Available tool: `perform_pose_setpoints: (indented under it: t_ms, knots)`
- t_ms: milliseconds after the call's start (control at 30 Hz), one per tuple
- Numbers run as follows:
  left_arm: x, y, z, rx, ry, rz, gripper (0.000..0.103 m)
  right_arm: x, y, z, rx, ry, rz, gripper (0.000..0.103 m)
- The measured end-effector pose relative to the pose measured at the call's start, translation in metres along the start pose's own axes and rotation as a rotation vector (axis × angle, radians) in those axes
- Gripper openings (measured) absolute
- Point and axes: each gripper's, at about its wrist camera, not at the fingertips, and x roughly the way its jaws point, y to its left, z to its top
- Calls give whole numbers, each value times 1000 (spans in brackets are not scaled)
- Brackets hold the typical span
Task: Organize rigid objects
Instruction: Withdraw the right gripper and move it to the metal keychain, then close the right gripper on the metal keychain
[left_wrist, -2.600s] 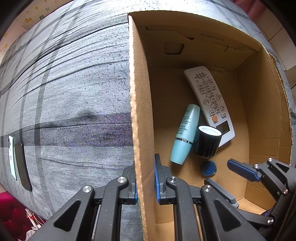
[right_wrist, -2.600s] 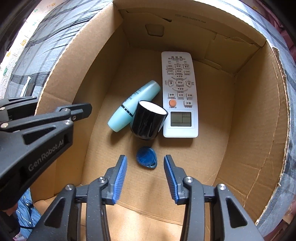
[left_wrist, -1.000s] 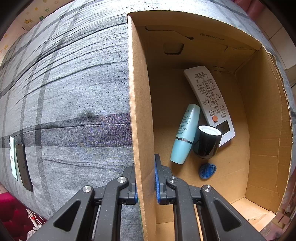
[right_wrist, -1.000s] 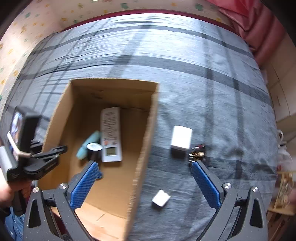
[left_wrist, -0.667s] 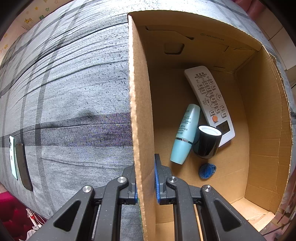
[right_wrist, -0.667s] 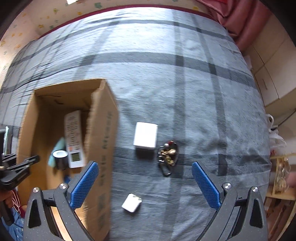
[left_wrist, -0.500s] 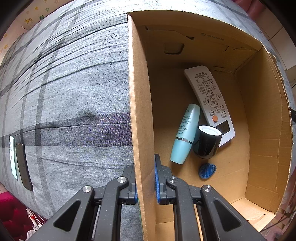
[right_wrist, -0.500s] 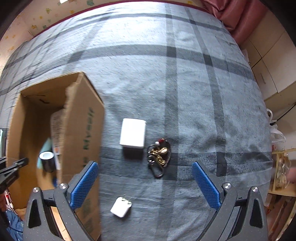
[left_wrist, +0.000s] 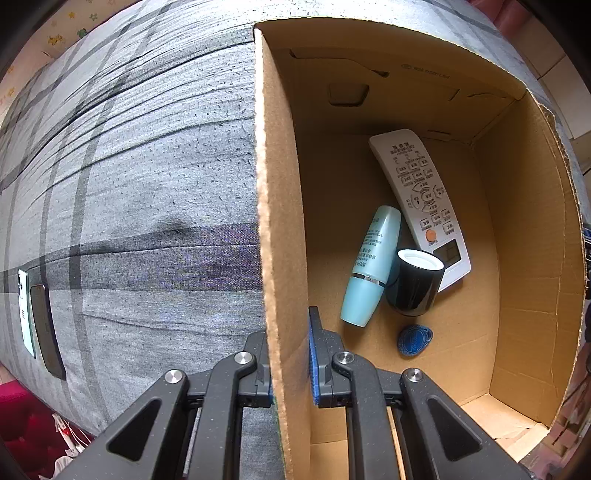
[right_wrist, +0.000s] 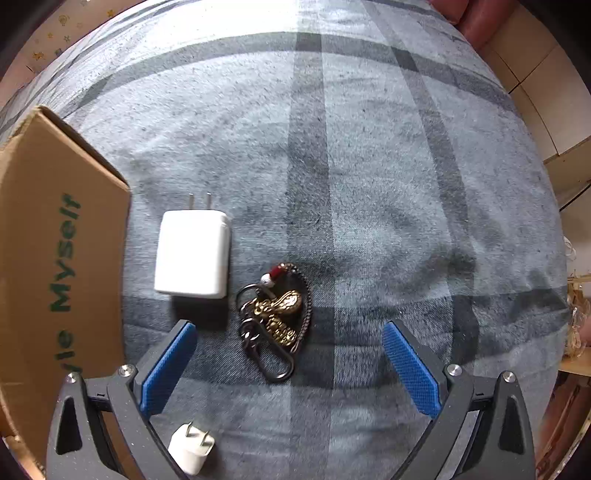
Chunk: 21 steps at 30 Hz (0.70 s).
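My left gripper (left_wrist: 290, 350) is shut on the left wall of an open cardboard box (left_wrist: 275, 184) on a grey plaid bed. Inside lie a white remote (left_wrist: 417, 192), a light blue tube (left_wrist: 373, 266), a black cup (left_wrist: 415, 286) and a blue key fob (left_wrist: 413, 339). My right gripper (right_wrist: 288, 354) is open wide above the bed, right of the box (right_wrist: 55, 240). Below it lie a brass keychain (right_wrist: 275, 314), a large white charger (right_wrist: 192, 253) and a small white plug (right_wrist: 192, 450).
Two phones (left_wrist: 37, 325) lie at the bed's left edge in the left wrist view. Wooden cabinets (right_wrist: 546, 81) stand beyond the bed's right side. Grey plaid bedding (right_wrist: 369, 166) spreads far of the keychain.
My right gripper has left the box, opened wide and swung right over the bed, coming lower toward the keychain. The left gripper and box have not moved.
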Motion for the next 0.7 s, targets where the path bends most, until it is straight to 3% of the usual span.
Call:
perform_pose_setpoints:
  t_ms: [567,600,667,700]
  knots:
    - [1,1,2,-7,5,1,13,36,-15,13,5,30,-10,102]
    - [1,1,2,-7,5,1,13,35,-16,13,4,28,-12,100]
    - [1,1,2,-7,5,1,13,35,-13,14,1,24,-15,83]
    - [1,2,2,-7,4,1,13,33,-10,13,1,25,-10,80]
